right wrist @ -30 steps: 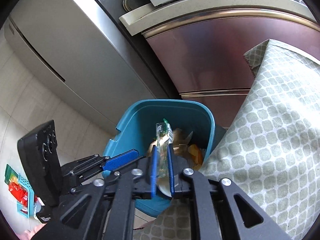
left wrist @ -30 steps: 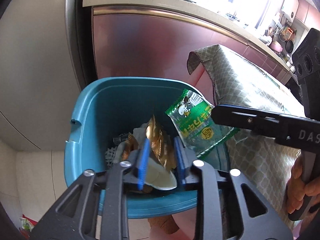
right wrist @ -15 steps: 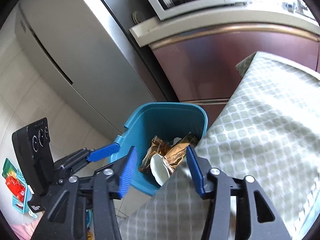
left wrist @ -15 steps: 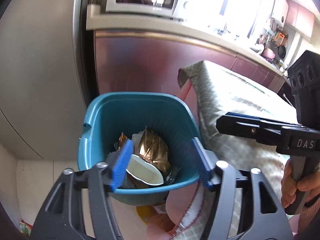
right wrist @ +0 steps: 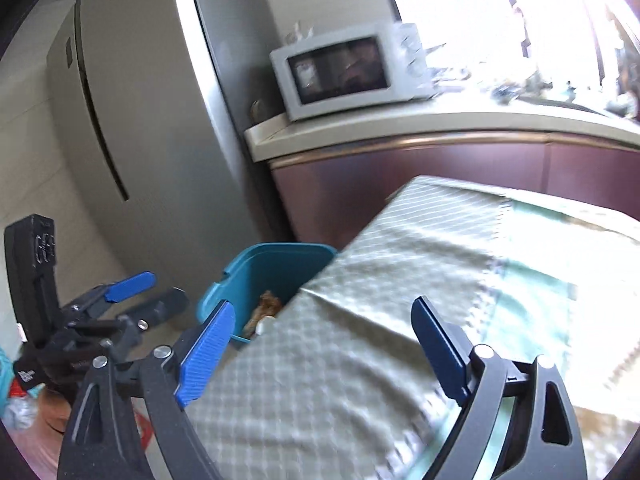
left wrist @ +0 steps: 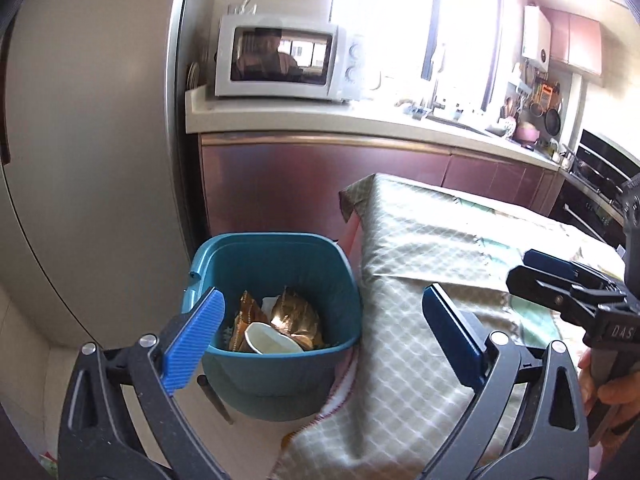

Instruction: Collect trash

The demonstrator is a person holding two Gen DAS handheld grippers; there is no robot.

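The left claw (left wrist: 320, 334) stands wide, its blue pads far apart and nothing between them; it hangs above the near rim of the teal plastic trash bin (left wrist: 276, 384). The right claw (right wrist: 320, 352) is equally wide and empty, over the desk draped in a pale green, diamond-patterned tablecloth (right wrist: 360, 360). In the left wrist view the right claw shows at the far right, above the cloth.

The bin sits on the floor just left of the desk, touching or nearly touching the hanging cloth. Inside lie a white paper cup (left wrist: 270, 338) on its side and crumpled gold foil wrappers (left wrist: 294, 314), piled near the bottom. No loose trash shows on the cloth in either view; the right wrist picture is blurred, so small scraps could be missed there. At the far left of that view some coloured litter (right wrist: 18, 408) lies on the floor, too smeared to identify.

Risks, as I judge them: a low sweep of the right claw could snag the cloth and drag it, perhaps over the bin's mouth. The left claw could knock the rim and tip the bin, which looks light. Reaching while the view is smeared invites a missed or partial pinch.
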